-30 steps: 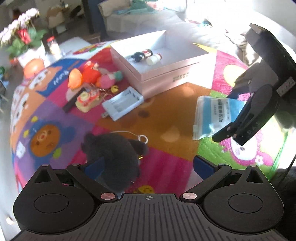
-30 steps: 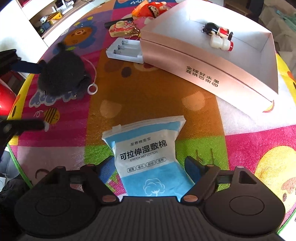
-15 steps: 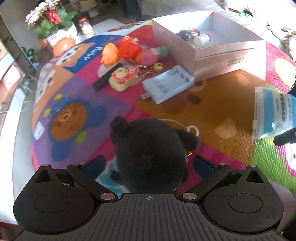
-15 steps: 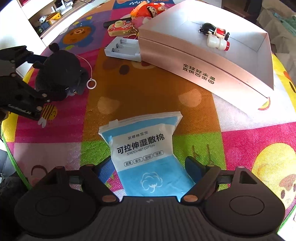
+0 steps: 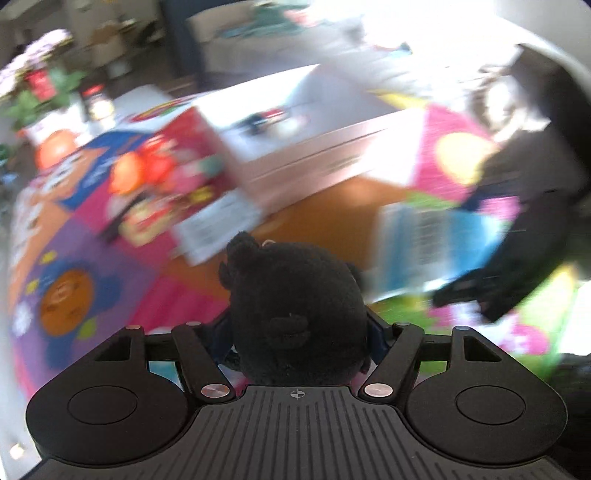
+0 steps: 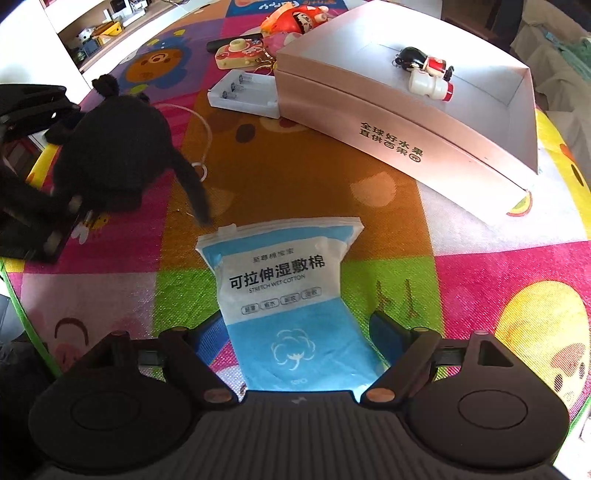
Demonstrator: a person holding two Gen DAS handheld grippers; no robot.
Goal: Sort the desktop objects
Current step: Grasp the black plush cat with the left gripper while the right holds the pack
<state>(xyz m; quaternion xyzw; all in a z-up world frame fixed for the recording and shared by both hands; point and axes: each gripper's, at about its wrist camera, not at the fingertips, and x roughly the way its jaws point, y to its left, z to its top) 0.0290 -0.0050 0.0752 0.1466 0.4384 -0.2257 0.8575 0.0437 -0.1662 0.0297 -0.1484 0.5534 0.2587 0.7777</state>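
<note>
A black plush toy (image 5: 295, 306) sits between the fingers of my left gripper (image 5: 299, 332). Its jaws are closing, and the blue pads (image 5: 376, 332) press the plush from both sides. In the right wrist view the same plush (image 6: 110, 155) is at the left on the colourful mat, with a white cord and ring (image 6: 201, 170) trailing from it. My right gripper (image 6: 297, 332) stands open astride a blue and white wet cotton pack (image 6: 280, 280) that lies flat on the mat; a small gap shows at each pad. The left wrist view is blurred.
An open pink box (image 6: 406, 147) stands at the back right, holding a small doll keychain (image 6: 410, 59) and a white bottle (image 6: 430, 83). A white battery case (image 6: 243, 94), a toy camera (image 6: 240, 53) and orange and red toys (image 6: 295, 18) lie left of the box.
The left gripper's jaws have come in from wide open onto the black plush, and its view has swung. The right gripper and the cotton pack have stayed put.
</note>
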